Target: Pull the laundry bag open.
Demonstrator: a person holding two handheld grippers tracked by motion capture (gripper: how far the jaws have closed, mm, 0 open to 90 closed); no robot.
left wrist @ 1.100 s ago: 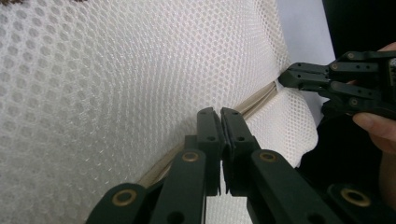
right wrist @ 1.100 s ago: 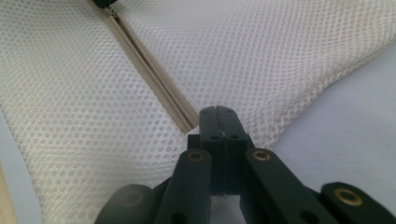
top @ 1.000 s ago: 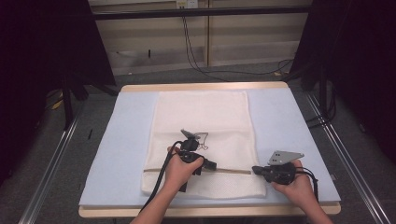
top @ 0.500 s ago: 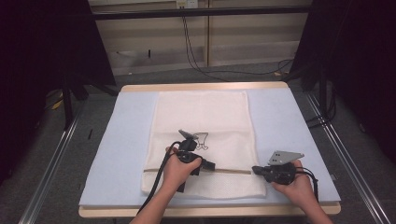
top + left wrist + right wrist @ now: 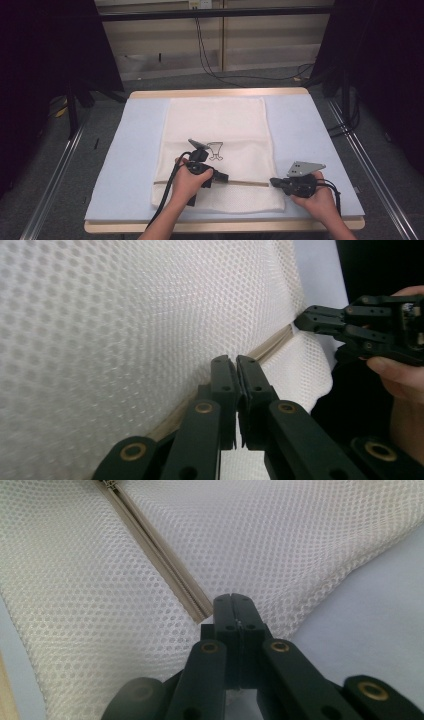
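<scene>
Table (image 5: 310,125): pale blue mat on a wooden board, its edge running along 6 o'clock in the high view.

Mesh laundry bag (image 5: 220,130): white, flat at the middle of the table, long axis from 12 to 6 o'clock. A black line drawing (image 5: 215,150) sits near the bag's centre; too small to read, and no brand or writing can be made out.

Zipper (image 5: 245,183): beige tape crossing the bag's near end from 9 to 3 o'clock. It looks closed along its visible length.

Left gripper (image 5: 222,176): at 7 o'clock of the bag's centre, jaws pressed together, tips on the zipper line. In the left gripper view they appear to pinch at the tape, probably on the slider, which is hidden.

Right gripper (image 5: 274,182): at 5 o'clock of the bag's centre, jaws closed at the zipper's end by the bag's right edge, apparently nipping the fabric there.

Step in hand, as judged: opening the zipper.
- Keep the right gripper anchored, so the tape stays taut.
- Draw the left gripper straight along the tape toward 9 o'clock, low and level.
- Avoid snagging mesh between the jaws.
</scene>
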